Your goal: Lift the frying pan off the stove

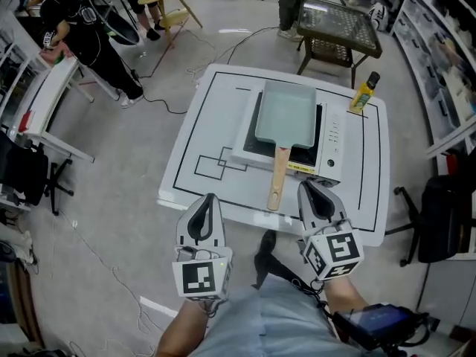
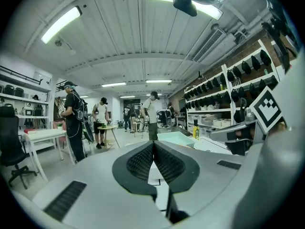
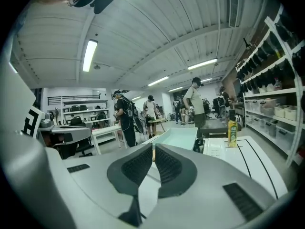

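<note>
Squarely in the middle of the head view sits the pale green, rectangular frying pan (image 1: 286, 114), resting flat on the stove (image 1: 329, 146). Its wooden handle (image 1: 278, 173) runs down the frame and juts past the stove's lower edge over the white surface (image 1: 201, 125), which is marked with black lines. A yellow bottle (image 1: 364, 92) stands upright near the surface's upper right corner, well apart from the pan.

Both tools hover at the bottom of the frame, at the lower edge of the surface. The left tongs (image 1: 209, 198) are at lower left, clear of the handle, and their own view shows the ribbed pads pressed together with nothing between them. The right tongs (image 1: 304, 184) hang just right of the handle's end without touching it; their pads too are clenched on nothing, with the pan's pale wall visible beyond the tips.

At upper left a person in black (image 1: 89, 36) stands on the floor beside a white bench.
</note>
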Tool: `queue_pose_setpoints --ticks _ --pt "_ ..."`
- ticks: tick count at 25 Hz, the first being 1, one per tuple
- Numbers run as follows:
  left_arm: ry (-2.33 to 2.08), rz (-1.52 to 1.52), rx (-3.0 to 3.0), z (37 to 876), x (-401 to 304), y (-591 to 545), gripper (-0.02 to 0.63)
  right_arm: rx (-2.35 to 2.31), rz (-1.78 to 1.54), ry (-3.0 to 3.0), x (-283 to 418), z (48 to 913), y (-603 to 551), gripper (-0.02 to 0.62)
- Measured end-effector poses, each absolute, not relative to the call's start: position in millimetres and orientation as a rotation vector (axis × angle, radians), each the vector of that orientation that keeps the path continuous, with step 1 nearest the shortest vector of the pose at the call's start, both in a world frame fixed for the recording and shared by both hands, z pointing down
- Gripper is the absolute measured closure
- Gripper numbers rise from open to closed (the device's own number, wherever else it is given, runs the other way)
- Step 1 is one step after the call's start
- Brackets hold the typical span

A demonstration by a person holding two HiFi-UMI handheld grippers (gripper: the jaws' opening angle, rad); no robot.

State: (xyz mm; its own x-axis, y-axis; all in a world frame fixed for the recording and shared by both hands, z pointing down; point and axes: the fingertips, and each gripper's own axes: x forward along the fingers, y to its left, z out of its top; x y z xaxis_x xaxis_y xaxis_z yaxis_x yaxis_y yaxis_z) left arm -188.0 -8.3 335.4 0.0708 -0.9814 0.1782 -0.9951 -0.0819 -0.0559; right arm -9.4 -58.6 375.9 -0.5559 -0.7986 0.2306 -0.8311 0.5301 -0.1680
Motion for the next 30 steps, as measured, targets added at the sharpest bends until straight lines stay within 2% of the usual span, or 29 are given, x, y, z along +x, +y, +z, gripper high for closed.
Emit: queue_pose_setpoints --ticks 9,20,25,30 --pt "-2.067 0.208 2.338 307 -183 -87 0.588 1.480 0.328 -2.675 -7 345 -129 0.545" --pt "-2.041 0.176 2.378 303 -190 -122 0.588 1.514 0.312 -2.660 -12 340 -158 0.545" --pt "-1.988 0.198 2.399 314 -191 -139 0.588 1.510 0.400 -2.651 -18 355 -161 0.545" --pt "-1.927 0.268 2.388 335 -184 -150 0.588 1.478 0.638 -2.666 -17 385 -155 0.545"
